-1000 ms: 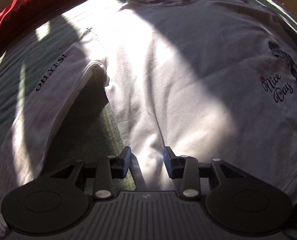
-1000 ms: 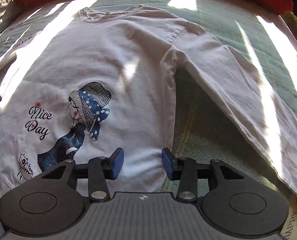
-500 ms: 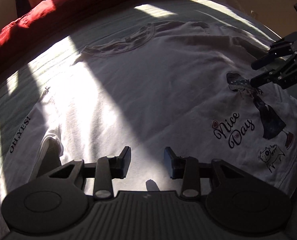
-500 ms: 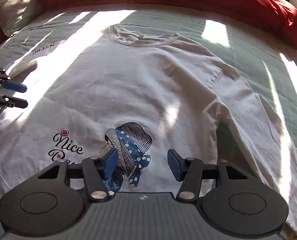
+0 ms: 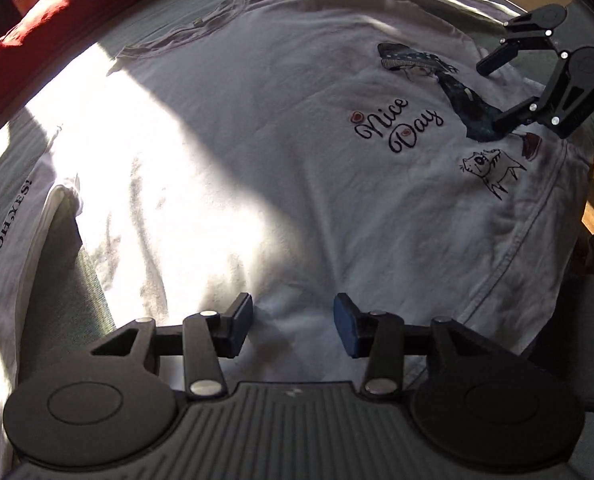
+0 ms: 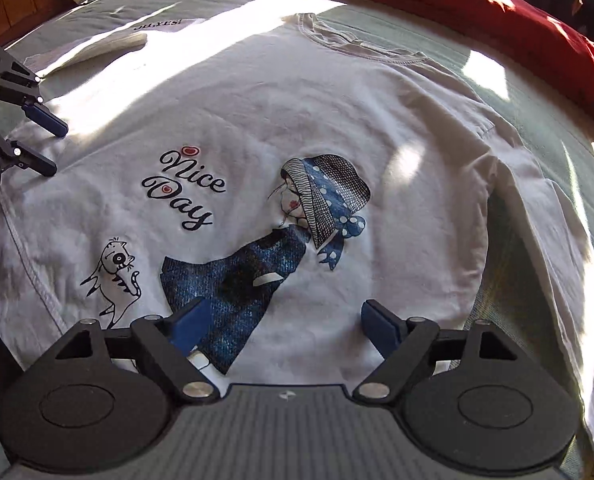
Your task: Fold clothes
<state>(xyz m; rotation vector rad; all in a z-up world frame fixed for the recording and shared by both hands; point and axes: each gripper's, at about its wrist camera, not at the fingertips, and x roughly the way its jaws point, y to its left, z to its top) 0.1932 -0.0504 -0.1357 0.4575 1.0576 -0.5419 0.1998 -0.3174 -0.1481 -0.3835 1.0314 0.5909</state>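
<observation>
A white long-sleeved shirt lies face up and flat on a bed with a green cover. Its long axis runs from the hem, at the near edge of the bed, to the neckline toward the far edge, where a red pillow lies along the bed. The print, a figure in a blue headscarf beside the words "Nice Day" and a small cat, sits on the lower half of the front. One sleeve slants out and down toward the near right corner, with a wedge of bare cover between it and the body. The other sleeve, marked "OH,YES!", runs down the left side, also apart from the body.

The left claw hovers low over the hem on the shirt's left part, jaws parted wide with nothing between them. The right claw hangs over the hem near the printed skirt, jaws spread wider still and empty. Both point toward the neckline, level with the cloth.

Bare cover shows past both sleeves and beyond the neckline.
</observation>
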